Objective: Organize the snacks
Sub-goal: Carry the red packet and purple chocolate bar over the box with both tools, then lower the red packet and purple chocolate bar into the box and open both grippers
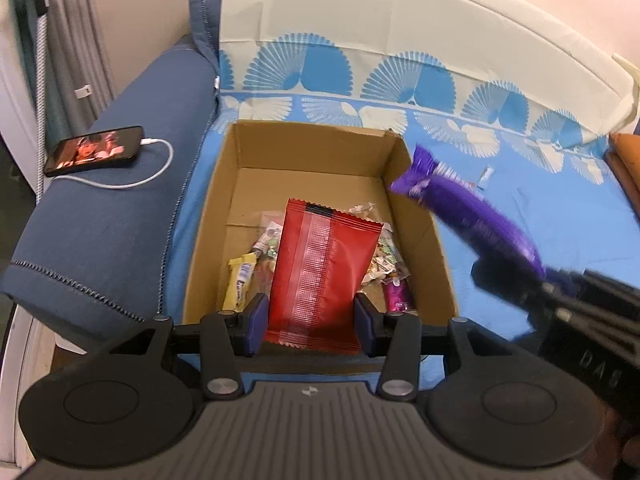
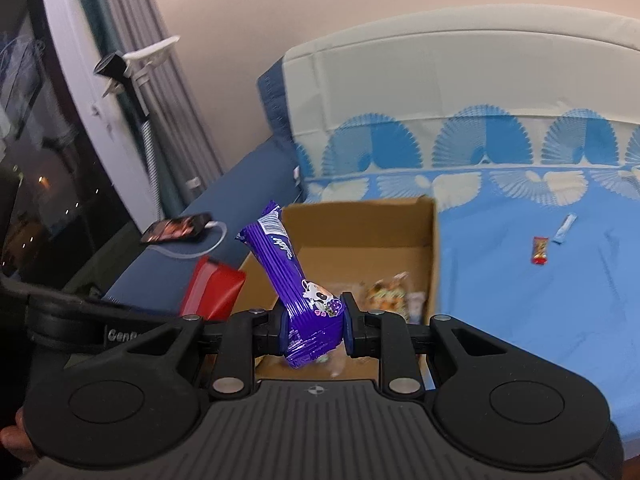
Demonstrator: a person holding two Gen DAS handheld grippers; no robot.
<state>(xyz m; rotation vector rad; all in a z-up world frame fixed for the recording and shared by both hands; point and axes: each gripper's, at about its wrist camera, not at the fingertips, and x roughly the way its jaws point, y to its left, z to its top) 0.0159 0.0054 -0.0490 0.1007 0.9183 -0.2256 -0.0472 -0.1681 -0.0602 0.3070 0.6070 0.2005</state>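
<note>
A red snack packet [image 1: 320, 276] stands between the blue pads of my left gripper [image 1: 310, 320], which is shut on its lower part and holds it over the open cardboard box [image 1: 420, 224]. Inside the box lie a yellow bar [image 1: 240, 284], a pink sweet [image 1: 396, 296] and several small wrapped snacks. My right gripper [image 2: 314, 326] is shut on a purple wrapped bar [image 2: 288, 276] and holds it up over the box's near edge [image 2: 434, 248]. In the left wrist view the purple bar [image 1: 472, 216] hangs just right of the box. The red packet [image 2: 212, 288] shows at the left of the right wrist view.
The box sits on a blue bedsheet [image 1: 560, 216] with a white fan pattern. A small red sweet [image 2: 540, 251] and a pale blue stick sachet [image 2: 564, 230] lie loose on the sheet [image 2: 520, 300]. A phone [image 1: 94, 150] on a white cable rests on the dark blue armrest [image 1: 108, 232] at the left.
</note>
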